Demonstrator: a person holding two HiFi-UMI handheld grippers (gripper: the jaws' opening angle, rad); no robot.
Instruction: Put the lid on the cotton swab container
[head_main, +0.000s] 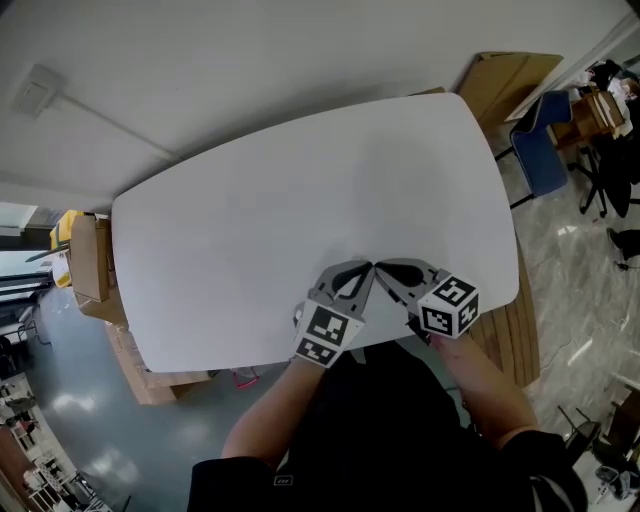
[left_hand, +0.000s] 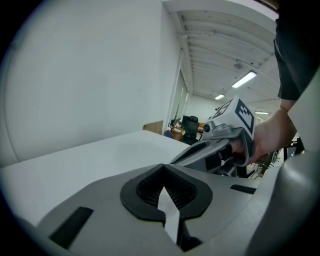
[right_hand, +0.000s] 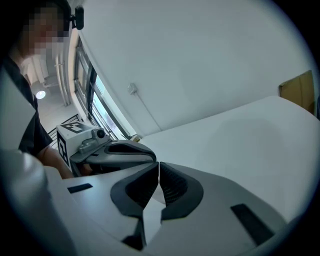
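No cotton swab container or lid shows in any view. The white table (head_main: 300, 180) is bare. My left gripper (head_main: 367, 268) lies at the table's near edge, jaws shut with nothing between them. My right gripper (head_main: 381, 267) lies next to it, also shut and holding nothing. The two sets of tips point toward each other and almost meet. In the left gripper view the left gripper (left_hand: 163, 165) has its pads closed together, and the right gripper (left_hand: 220, 142) sits just beyond. In the right gripper view the right gripper (right_hand: 158, 164) is closed, with the left gripper (right_hand: 112, 150) behind it.
Cardboard boxes (head_main: 88, 262) stand on the floor by the table's left end. A flat cardboard sheet (head_main: 508, 80) and a blue chair (head_main: 541, 142) are at the far right. A wooden board (head_main: 512, 335) sticks out under the table's right corner.
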